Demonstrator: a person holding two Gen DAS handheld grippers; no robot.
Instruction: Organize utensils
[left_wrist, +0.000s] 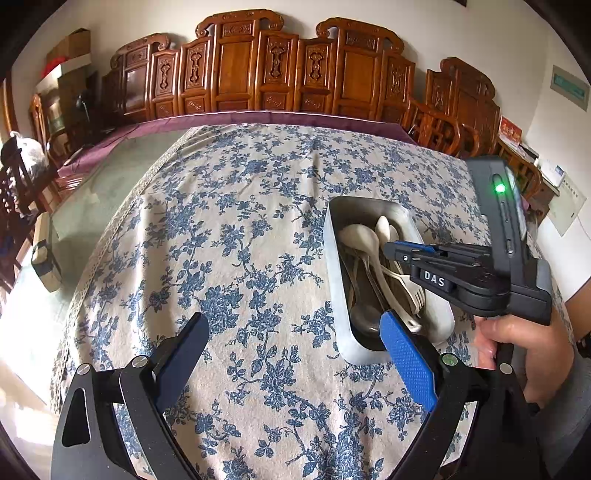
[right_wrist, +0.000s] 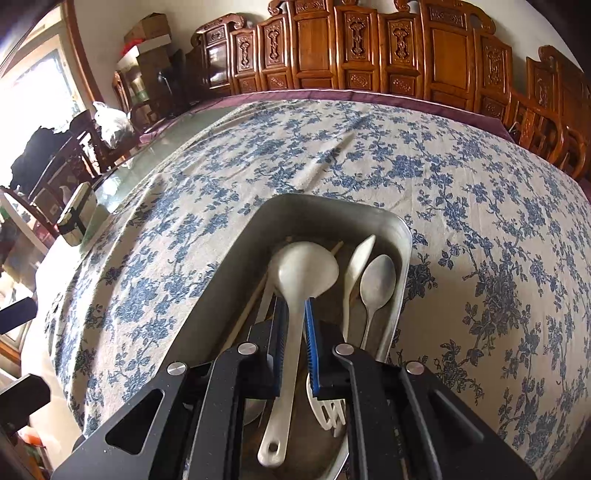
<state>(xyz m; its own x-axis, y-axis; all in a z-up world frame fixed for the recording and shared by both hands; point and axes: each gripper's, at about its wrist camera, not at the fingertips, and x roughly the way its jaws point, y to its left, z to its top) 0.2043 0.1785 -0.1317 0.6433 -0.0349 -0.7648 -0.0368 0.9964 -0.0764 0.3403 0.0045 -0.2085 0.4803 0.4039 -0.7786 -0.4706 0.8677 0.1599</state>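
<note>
A metal tray (right_wrist: 236, 266) on the flowered tablecloth holds several utensils: white spoons, a white fork (right_wrist: 328, 410), a metal spoon and chopsticks. My right gripper (right_wrist: 294, 314) is over the tray with its jaws closed on the handle of a large white ladle spoon (right_wrist: 306, 269). In the left wrist view the same tray (left_wrist: 334, 266) lies right of centre, with the right gripper (left_wrist: 397, 254) above it. My left gripper (left_wrist: 295, 332) is open and empty over the cloth, its blue pad (left_wrist: 406, 362) by the tray's near end.
A small box (right_wrist: 75, 214) stands on the glass table edge at the left. Carved wooden chairs (left_wrist: 266, 62) line the far wall. The cloth (left_wrist: 229, 229) spreads left and beyond the tray.
</note>
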